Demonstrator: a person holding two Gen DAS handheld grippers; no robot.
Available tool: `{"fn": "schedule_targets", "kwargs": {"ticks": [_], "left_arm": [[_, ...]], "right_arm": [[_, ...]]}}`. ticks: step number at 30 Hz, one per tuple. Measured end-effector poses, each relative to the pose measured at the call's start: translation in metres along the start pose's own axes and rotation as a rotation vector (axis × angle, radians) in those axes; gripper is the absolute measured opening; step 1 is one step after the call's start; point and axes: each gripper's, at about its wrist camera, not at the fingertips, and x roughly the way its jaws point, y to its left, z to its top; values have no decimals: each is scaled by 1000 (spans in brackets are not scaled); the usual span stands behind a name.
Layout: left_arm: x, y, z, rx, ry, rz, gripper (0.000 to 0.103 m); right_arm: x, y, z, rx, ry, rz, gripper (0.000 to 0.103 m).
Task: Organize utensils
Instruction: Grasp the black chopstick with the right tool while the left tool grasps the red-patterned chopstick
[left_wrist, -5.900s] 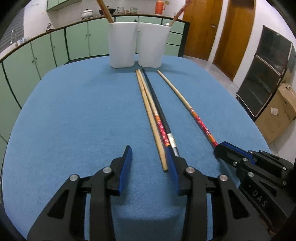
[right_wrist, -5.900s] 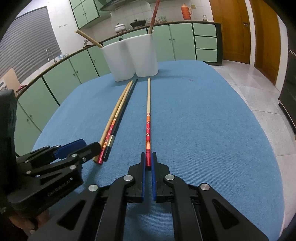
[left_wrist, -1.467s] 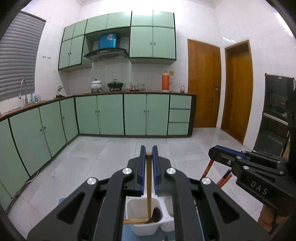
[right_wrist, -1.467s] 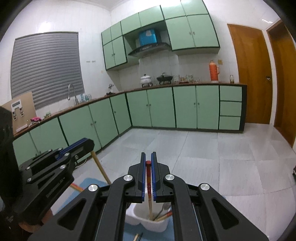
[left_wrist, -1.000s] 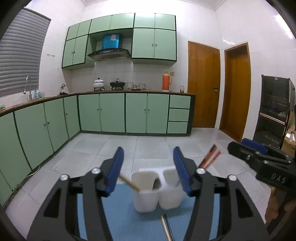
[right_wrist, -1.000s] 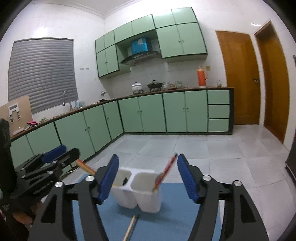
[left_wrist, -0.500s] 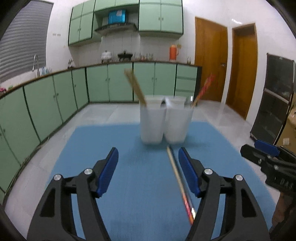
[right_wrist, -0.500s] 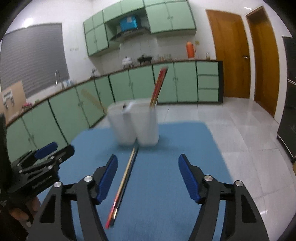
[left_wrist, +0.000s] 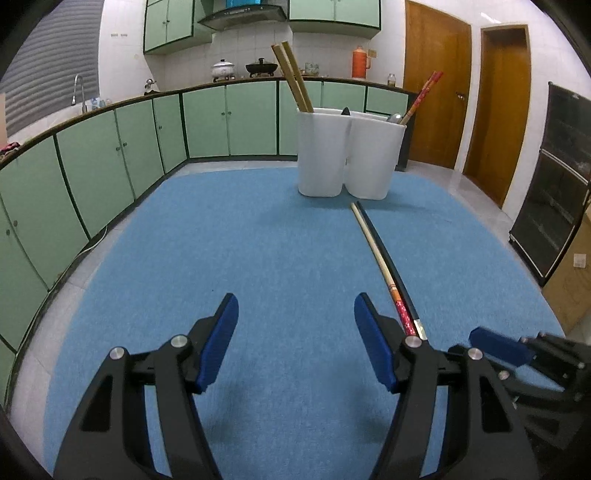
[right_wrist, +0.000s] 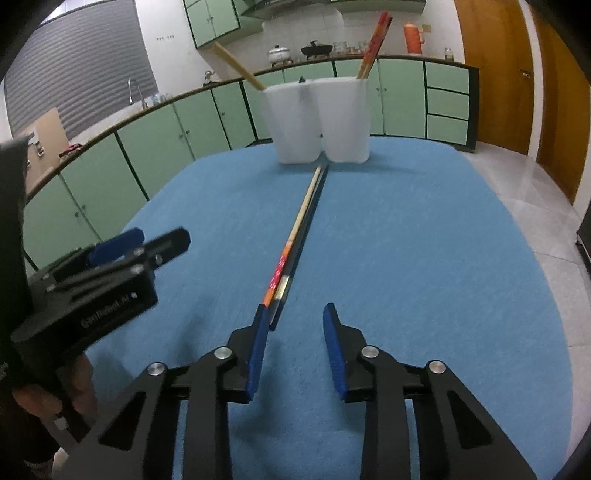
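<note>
A white two-cup holder (left_wrist: 347, 155) stands at the far side of the blue table; it also shows in the right wrist view (right_wrist: 317, 122). Plain wooden chopsticks (left_wrist: 293, 77) stand in its left cup and red-patterned chopsticks (left_wrist: 421, 98) in its right cup. A red-ended chopstick (left_wrist: 376, 258) and a black chopstick (left_wrist: 388, 258) lie side by side on the table, also in the right wrist view (right_wrist: 295, 236). My left gripper (left_wrist: 295, 332) is open and empty, left of their near ends. My right gripper (right_wrist: 293, 336) is open and empty, its left finger by their near ends.
The blue table cover (left_wrist: 258, 240) drops off on all sides. Green kitchen cabinets (left_wrist: 110, 158) stand behind and to the left. Wooden doors (left_wrist: 436, 88) and a dark cabinet (left_wrist: 554, 177) stand on the right.
Both grippers let go of their chopsticks into the cups, opened, and came back down low over the table toward the two remaining chopsticks.
</note>
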Motion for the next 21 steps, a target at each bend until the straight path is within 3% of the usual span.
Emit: {"fn": "schedule_targets", "kwargs": {"ticks": [16,21], "left_arm": [[-2,-2,0,-5,-1,-4,63],[-2,-4,-1,-3,1,-4,63]], "right_arm": [[20,9,5,-8,58,-35,25],[20,7,4,3,63,-59,6]]}}
